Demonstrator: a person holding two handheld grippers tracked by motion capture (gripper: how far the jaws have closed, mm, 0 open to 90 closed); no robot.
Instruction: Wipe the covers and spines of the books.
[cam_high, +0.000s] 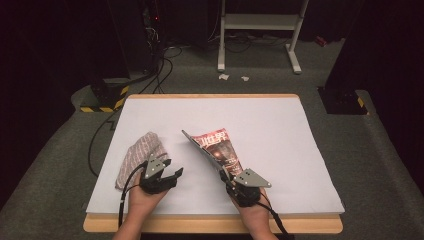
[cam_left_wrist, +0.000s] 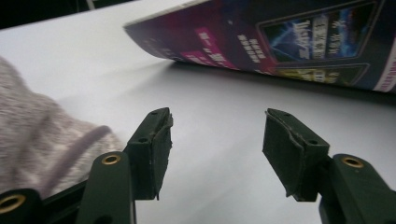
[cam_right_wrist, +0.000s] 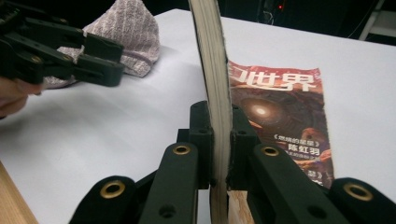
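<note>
**Magazine Lifted by Its Edge Above a White Table**

The table (cam_high: 280, 120) was a broad rectangle with a smooth, matte white top and a pale wooden rim showing along its near and far edges. It stood on grey carpet, with a white metal stand (cam_high: 260, 30) and dark cables beyond its far side.

The magazine (cam_high: 216, 150) lay near the middle of the table, slightly to the right. It was a thin, glossy paperback with a red-and-brown cover, white printed characters across the top and a bright swirl below them. Its cover lay flat on the white surface, while the block of cream-coloured pages stood raised on edge above it, so that the magazine was partly open. The left gripper view showed the glossy dark back cover (cam_left_wrist: 289, 42) tilted above the table, with purple and blue print.

The right gripper (cam_high: 235, 181) had its black jaws clamped tight on the lower edge of the raised pages (cam_right_wrist: 214, 70).

A soft, ribbed, pinkish-grey cloth (cam_high: 140, 155) lay crumpled at the table's left, well apart from the magazine.

The left gripper (cam_high: 172, 170) hovered just beside the cloth, its jaws held partly apart with nothing between them, their dark pads (cam_left_wrist: 159, 149) rough-edged.
</note>
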